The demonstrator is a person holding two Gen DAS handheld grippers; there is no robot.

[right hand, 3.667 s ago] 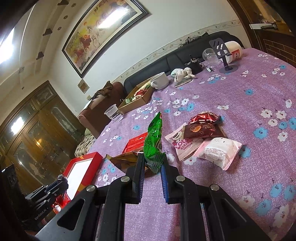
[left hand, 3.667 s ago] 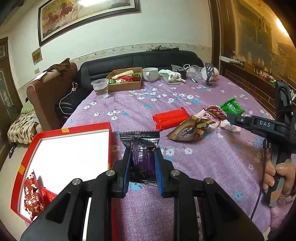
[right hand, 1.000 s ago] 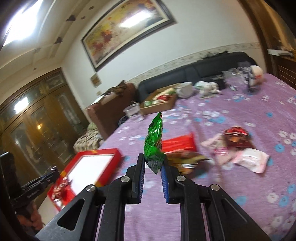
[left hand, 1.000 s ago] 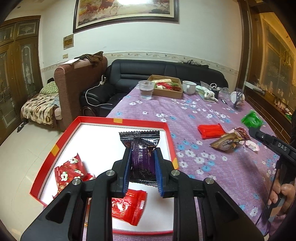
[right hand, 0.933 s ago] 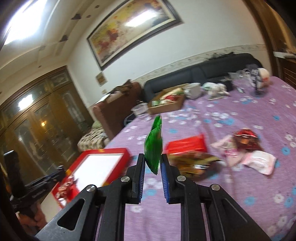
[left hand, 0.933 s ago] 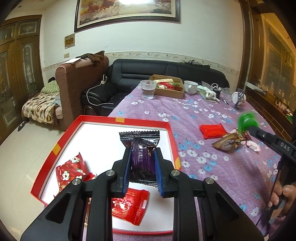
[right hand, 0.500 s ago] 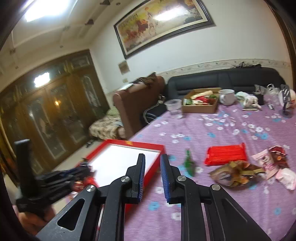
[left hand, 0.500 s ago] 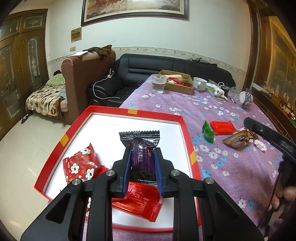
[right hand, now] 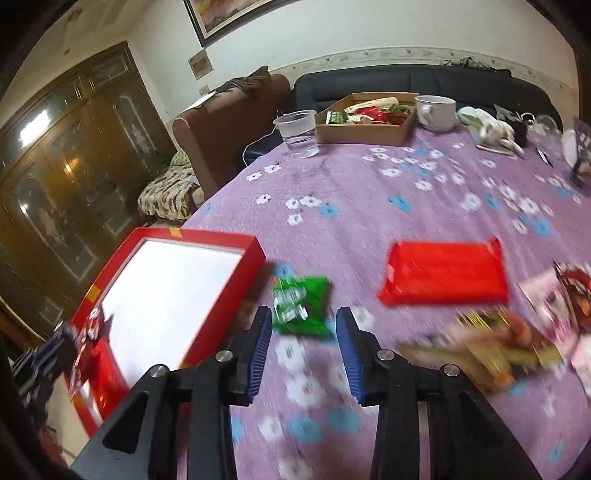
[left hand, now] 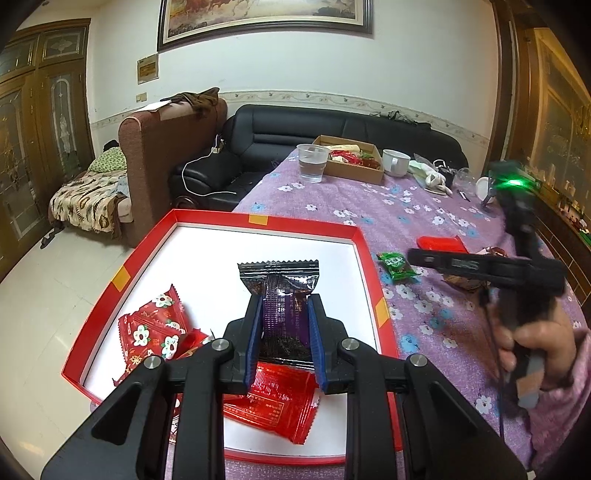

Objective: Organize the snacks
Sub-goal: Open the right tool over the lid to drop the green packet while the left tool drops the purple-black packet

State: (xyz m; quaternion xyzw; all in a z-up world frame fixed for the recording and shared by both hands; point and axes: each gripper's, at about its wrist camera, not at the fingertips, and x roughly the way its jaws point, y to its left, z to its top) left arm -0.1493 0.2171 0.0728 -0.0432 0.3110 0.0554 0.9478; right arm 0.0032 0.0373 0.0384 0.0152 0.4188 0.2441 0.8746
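Over the shallow red-rimmed tray with a white floor [left hand: 303, 223], a dark purple-and-black foil snack packet [left hand: 281, 299] is held clamped between the blue pads of the left gripper [left hand: 283, 325]. 3 red packets can be counted on the tray floor: 1 red floral-print packet [left hand: 153, 326], 1 plain red packet [left hand: 273, 406] under the gripper, and 1 partly hidden between them. The right gripper [right hand: 303, 341] is seen with its jaws wide apart and nothing between them. 1 small green snack packet [right hand: 301, 304] lies flat on the cloth just beside the tray's right wall, outside it. 1 flat red wrapped bar [right hand: 443, 271] lies further right, near a loose cluster of brown, pink and white packets [right hand: 517, 332], blurred beyond counting. At the far end of the table, 1 clear plastic cup of water [right hand: 298, 133], 1 open cardboard box of assorted snacks [right hand: 364, 118] and 1 white mug [right hand: 436, 112] are set close together. The table is covered by a purple cloth printed with white and blue flowers [right hand: 369, 192]. Behind it, 1 black leather sofa [left hand: 332, 138] and 1 brown armchair [left hand: 162, 162] stand against a white wall hung with 1 framed painting [left hand: 266, 16]; carved wooden cabinets [right hand: 74, 147] line the left side.
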